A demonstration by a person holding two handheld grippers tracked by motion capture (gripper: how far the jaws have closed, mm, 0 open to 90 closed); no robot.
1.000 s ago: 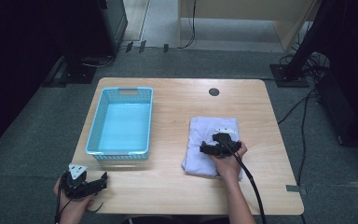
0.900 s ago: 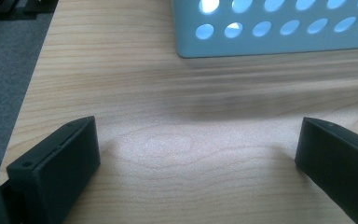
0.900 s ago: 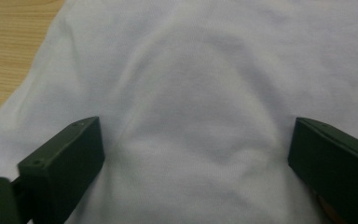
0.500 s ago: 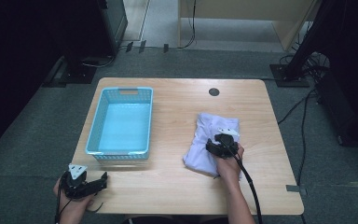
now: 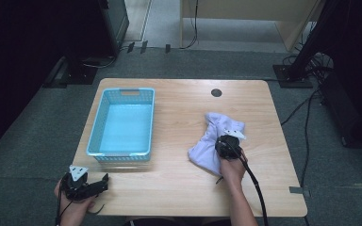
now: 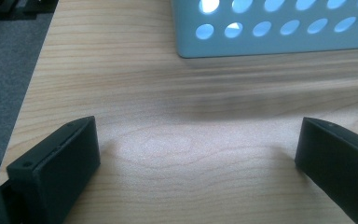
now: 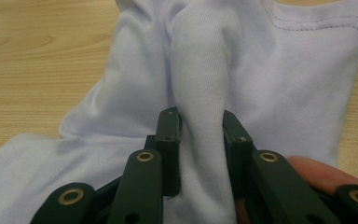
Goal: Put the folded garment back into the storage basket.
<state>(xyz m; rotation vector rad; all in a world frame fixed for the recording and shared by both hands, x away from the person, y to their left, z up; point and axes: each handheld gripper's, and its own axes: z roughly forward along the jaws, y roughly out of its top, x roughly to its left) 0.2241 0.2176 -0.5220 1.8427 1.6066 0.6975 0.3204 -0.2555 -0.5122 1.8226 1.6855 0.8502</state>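
Pinching a raised fold of the white cloth (image 7: pixel 270 84) with the right gripper (image 7: pixel 200 128), jaws having just been closing, cloth lying on the counter (image 5: pixel 179 179) right of the blue basket (image 5: pixel 122 153). Resting the left gripper (image 6: pixel 196 144) wide open near the basket's front wall. Sitting empty, that basket.

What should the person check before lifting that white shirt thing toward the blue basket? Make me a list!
1. Right gripper pinching the crumpled white cotton cloth: ok; its jaws have just been closing, and a raised fold sits squeezed between them.
2. Whole cloth gathered: not ok; most of it lies spread on the light wooden table.
3. Light blue perforated plastic basket has room: ok; nothing is in it.
4. Path from cloth to basket: ok; bare tabletop between them.
5. Left gripper out of the way: ok; open, near the table's front corner.
6. Grip strong enough for lifting: cannot tell.
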